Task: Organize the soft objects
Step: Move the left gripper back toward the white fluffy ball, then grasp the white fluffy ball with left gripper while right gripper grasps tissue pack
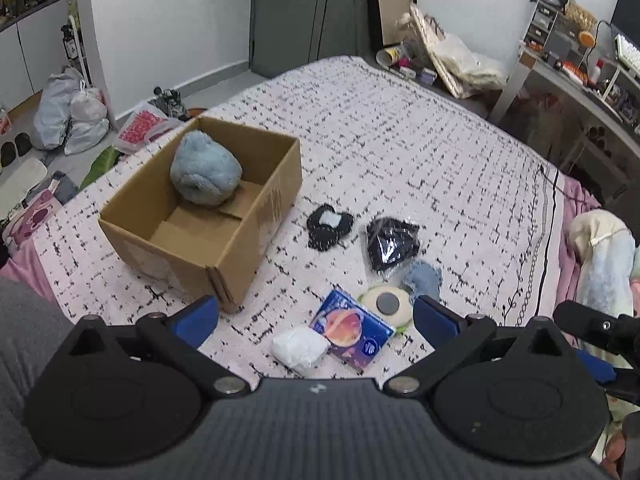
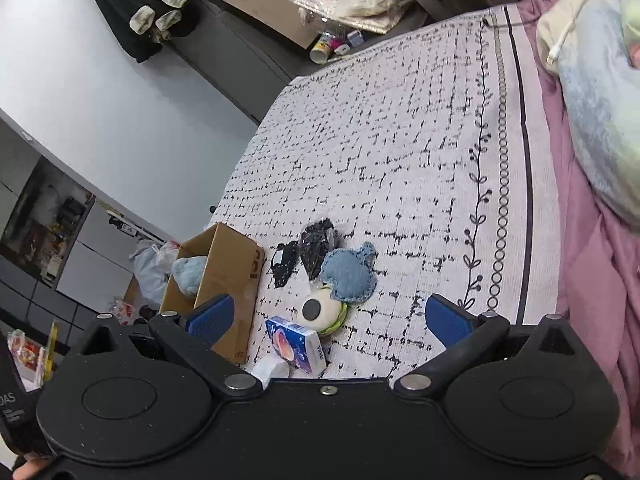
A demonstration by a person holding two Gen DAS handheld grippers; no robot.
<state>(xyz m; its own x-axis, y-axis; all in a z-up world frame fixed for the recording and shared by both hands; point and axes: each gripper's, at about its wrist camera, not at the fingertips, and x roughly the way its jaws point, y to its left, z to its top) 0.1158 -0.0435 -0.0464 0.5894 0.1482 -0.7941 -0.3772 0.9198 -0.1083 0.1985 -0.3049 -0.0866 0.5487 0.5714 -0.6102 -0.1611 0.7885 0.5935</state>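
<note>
Tissue pack (image 1: pixel 351 334) between open left hand-held gripper (image 1: pixel 316 316) fingers.

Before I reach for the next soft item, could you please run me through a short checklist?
1. Left gripper open and empty: ok.
2. Right gripper open and empty: ok.
3. Cardboard box open on top, with room beside the blue plush: ok.
4. Nearest items, white packet and tissue pack, lie uncovered on the bedspread: ok.
5. Blue fabric piece free to lift: not ok, it overlaps the round cushion.
6. Softness of the black bagged item: cannot tell.
</note>
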